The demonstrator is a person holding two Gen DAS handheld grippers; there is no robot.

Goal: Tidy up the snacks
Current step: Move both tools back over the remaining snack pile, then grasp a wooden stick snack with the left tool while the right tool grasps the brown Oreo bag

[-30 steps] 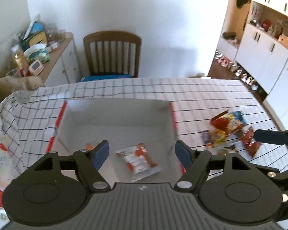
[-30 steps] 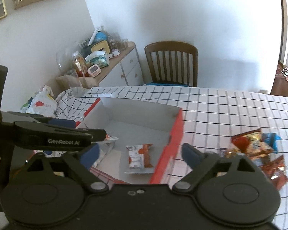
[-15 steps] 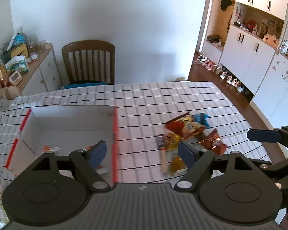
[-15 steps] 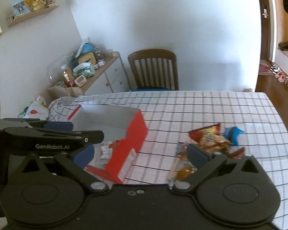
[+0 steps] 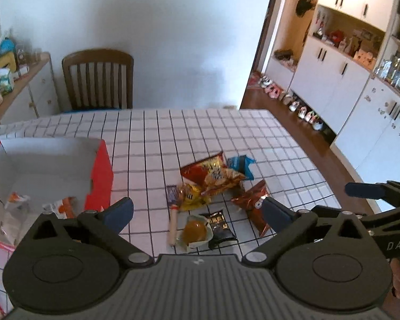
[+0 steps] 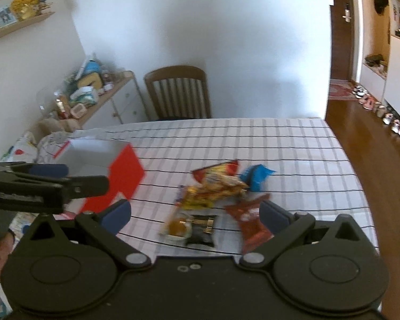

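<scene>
A pile of snack packets lies on the checked tablecloth, also in the right wrist view: a red-yellow chip bag, a blue packet, a red-brown packet, a black packet and a round yellow cake in clear wrap. An open red-and-white box stands at the left with a few packets inside. My left gripper is open and empty, above the near side of the pile. My right gripper is open and empty over the same pile.
A wooden chair stands at the table's far side. A cluttered white sideboard is at the left wall. White cabinets and shoes line the right wall. The table edge drops off at the right.
Both grippers have swung right, from over the box to over the snack pile. Both stay open and empty.
</scene>
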